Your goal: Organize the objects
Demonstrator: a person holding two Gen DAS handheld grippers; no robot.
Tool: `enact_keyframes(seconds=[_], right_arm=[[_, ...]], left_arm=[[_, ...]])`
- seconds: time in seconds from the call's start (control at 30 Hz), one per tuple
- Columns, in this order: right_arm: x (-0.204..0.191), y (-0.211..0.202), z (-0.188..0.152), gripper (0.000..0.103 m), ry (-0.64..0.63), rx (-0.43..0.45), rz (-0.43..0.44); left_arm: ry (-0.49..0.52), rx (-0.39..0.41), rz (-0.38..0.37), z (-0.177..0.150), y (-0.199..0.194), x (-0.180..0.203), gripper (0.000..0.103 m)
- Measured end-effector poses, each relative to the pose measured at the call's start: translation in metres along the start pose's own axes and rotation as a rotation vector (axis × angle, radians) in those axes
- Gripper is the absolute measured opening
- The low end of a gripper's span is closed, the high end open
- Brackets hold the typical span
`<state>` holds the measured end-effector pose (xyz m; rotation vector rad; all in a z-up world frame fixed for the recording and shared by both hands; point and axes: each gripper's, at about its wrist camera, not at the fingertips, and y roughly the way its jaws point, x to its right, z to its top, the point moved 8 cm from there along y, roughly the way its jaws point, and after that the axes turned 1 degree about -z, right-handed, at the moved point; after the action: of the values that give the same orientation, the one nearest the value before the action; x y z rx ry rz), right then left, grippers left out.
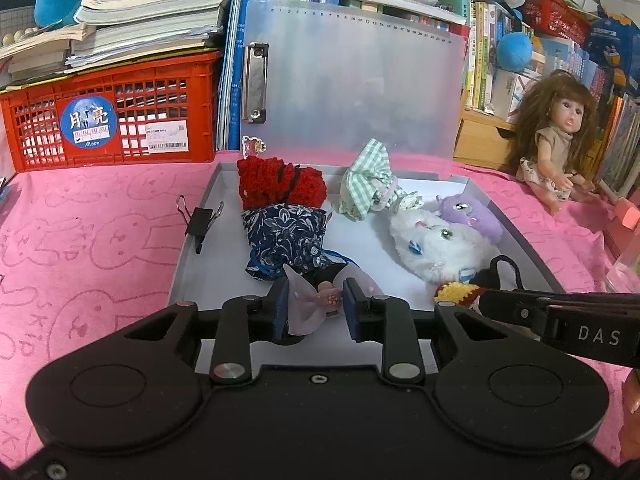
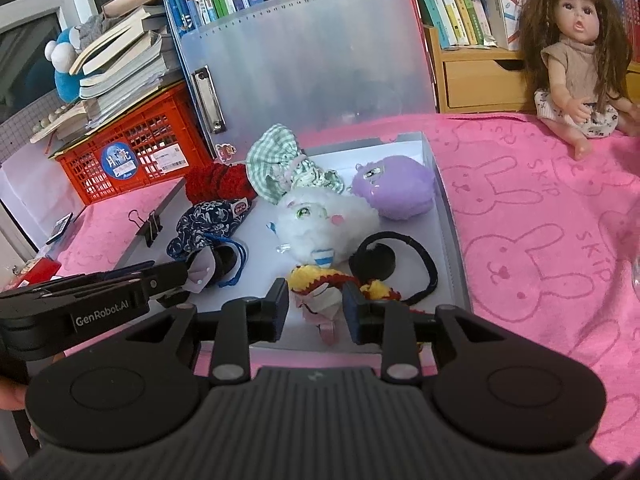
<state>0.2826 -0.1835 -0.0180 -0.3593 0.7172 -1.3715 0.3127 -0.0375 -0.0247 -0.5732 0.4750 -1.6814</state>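
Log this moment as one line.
left gripper: shut on pink bow | right gripper: open around yellow knit toy | both at near end of white tray

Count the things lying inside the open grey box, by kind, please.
Plush toys: 2, white and purple
Cloth or knitted pieces: 4, red, green checked, blue floral, yellow-red
Hair accessories: 2, bow, black band
Total: 8

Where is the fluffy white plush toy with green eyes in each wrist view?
Left wrist: fluffy white plush toy lies right of centre, inside the grey tray.
Right wrist: it lies at centre, above the tool.
Shared landmark: the purple plush toy touching it.
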Motion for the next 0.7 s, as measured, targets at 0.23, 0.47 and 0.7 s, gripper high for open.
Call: enact_keyframes(seconds=[0.23, 0.47, 0.7], right_arm=[[-0.003, -0.010, 0.003, 0.051, -0.008, 0.019, 0.001], [-0.004, -0.019, 0.005, 0.058, -0.013, 0.040, -0.003], [-0.005, -0.030, 0.007, 0.064, -0.016, 0.065, -0.008]], left_arm=[[0.005, 0.013, 0.001, 0.002, -0.010, 0.001, 0.035], [0.013, 0.038, -0.004, 0.007, -0.023, 0.003, 0.041], [0.020, 0.050, 0.001, 0.009, -0.034, 0.002, 0.045]])
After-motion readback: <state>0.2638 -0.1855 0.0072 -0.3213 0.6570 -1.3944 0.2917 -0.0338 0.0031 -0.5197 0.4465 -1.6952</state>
